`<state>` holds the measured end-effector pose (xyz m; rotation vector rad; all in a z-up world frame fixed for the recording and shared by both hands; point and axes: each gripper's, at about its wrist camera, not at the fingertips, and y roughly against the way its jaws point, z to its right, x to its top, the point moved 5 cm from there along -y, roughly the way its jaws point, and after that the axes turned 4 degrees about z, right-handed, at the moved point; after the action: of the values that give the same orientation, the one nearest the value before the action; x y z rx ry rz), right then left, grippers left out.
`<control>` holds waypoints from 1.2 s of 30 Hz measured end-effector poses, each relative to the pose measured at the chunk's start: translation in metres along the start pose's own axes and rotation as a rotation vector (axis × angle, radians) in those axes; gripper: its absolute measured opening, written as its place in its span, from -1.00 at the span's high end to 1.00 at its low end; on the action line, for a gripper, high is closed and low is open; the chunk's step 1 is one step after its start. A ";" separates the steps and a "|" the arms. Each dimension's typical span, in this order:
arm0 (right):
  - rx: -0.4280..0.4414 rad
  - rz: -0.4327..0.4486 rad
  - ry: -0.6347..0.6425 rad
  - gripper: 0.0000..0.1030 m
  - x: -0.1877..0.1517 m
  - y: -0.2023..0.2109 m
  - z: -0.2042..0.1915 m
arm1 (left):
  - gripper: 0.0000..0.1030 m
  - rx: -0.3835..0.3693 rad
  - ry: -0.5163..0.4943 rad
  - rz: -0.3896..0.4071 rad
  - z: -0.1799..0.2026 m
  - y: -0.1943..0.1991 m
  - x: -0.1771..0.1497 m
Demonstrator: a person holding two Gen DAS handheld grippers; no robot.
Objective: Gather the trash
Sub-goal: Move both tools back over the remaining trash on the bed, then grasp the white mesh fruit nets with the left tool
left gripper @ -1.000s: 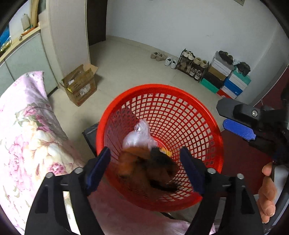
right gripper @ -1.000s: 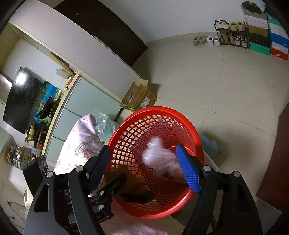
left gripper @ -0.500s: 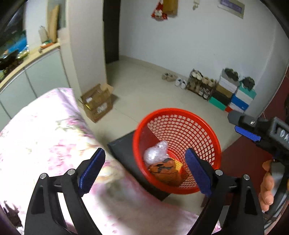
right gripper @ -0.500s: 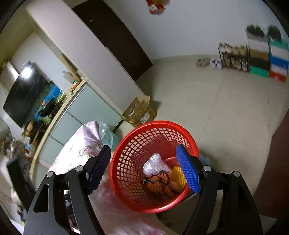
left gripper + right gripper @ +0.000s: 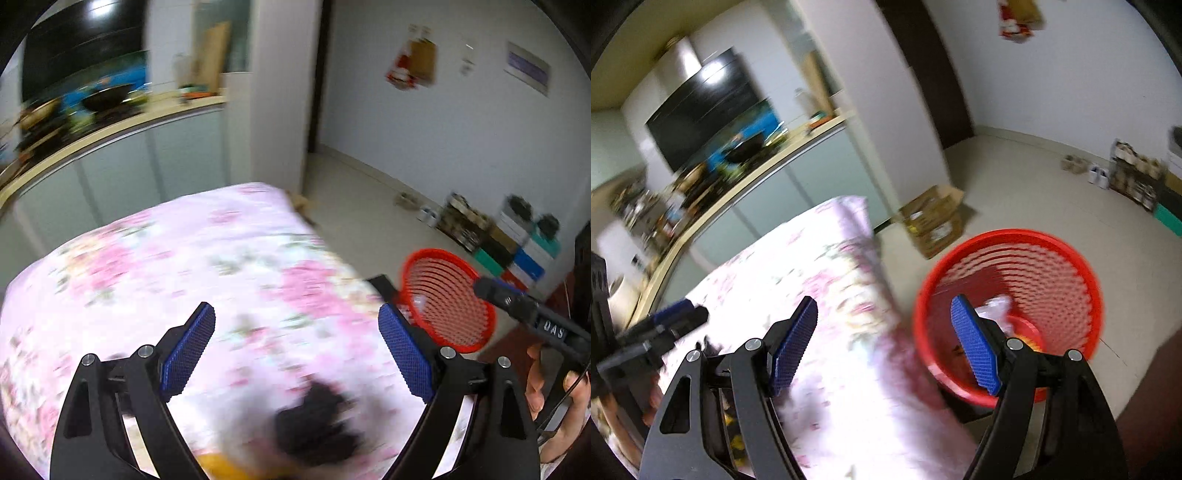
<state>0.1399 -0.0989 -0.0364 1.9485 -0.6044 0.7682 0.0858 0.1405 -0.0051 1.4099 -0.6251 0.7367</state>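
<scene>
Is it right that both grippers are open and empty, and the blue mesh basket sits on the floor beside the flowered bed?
Not quite: the basket is red, not blue, as the right wrist view shows clearly. The rest holds: the left gripper and right gripper both stand open with nothing between their pads, and the basket sits on the floor beside the flowered bed.

My left view: bed (image 5: pixel 221 266) fills the centre and lower left of the frame. Basket (image 5: pixel 448 297) sits on the floor (image 5: pixel 362 206) at centre right, just off the bed's right edge. Shoe rack (image 5: pixel 467 225) stands against the wall, above the basket. Blurred object (image 5: pixel 314 421) lies on the bed at bottom centre. My right view: cardboard box (image 5: pixel 932 219) on the floor above the basket, trash (image 5: pixel 995 310) inside the basket.
</scene>
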 end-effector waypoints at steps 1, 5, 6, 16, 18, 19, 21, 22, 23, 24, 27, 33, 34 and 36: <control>0.014 -0.012 0.015 -0.40 -0.003 -0.004 -0.009 | -0.69 0.021 0.015 0.004 -0.013 0.007 -0.002; 0.051 -0.049 0.052 -0.40 -0.011 -0.014 -0.037 | -0.69 0.115 0.083 0.018 -0.073 0.036 -0.015; 0.061 -0.059 0.061 -0.40 -0.014 -0.017 -0.044 | -0.69 0.135 0.102 0.018 -0.085 0.041 -0.019; 0.121 -0.126 0.123 -0.40 -0.037 -0.041 -0.104 | -0.69 0.253 0.302 -0.017 -0.182 0.081 -0.074; 0.126 -0.137 0.134 -0.40 -0.040 -0.045 -0.112 | -0.69 0.248 0.316 -0.024 -0.182 0.081 -0.085; 0.127 -0.142 0.136 -0.40 -0.043 -0.047 -0.116 | -0.69 0.243 0.323 -0.029 -0.181 0.080 -0.088; 0.127 -0.149 0.140 -0.40 -0.045 -0.049 -0.119 | -0.69 0.227 0.333 -0.042 -0.178 0.077 -0.096; 0.127 -0.153 0.140 -0.40 -0.046 -0.051 -0.119 | -0.69 0.214 0.337 -0.050 -0.175 0.074 -0.099; 0.126 -0.156 0.139 -0.40 -0.047 -0.052 -0.119 | -0.69 0.206 0.339 -0.055 -0.173 0.070 -0.099; 0.124 -0.158 0.137 -0.40 -0.048 -0.053 -0.118 | -0.69 0.197 0.339 -0.061 -0.170 0.066 -0.100; 0.119 -0.164 0.132 -0.40 -0.049 -0.055 -0.116 | -0.69 0.155 0.330 -0.079 -0.156 0.054 -0.100; 0.109 -0.166 0.118 -0.40 -0.049 -0.056 -0.105 | -0.69 0.085 0.244 -0.154 -0.123 0.022 -0.106; 0.105 -0.167 0.113 -0.40 -0.049 -0.056 -0.102 | -0.69 0.092 0.241 -0.172 -0.122 0.017 -0.110; 0.101 -0.172 0.103 -0.40 -0.049 -0.057 -0.097 | -0.68 0.102 0.263 -0.203 -0.125 0.009 -0.118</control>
<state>0.1188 0.0174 -0.0686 2.0088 -0.3366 0.7975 -0.0009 0.2558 -0.0990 1.4157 -0.2387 0.7834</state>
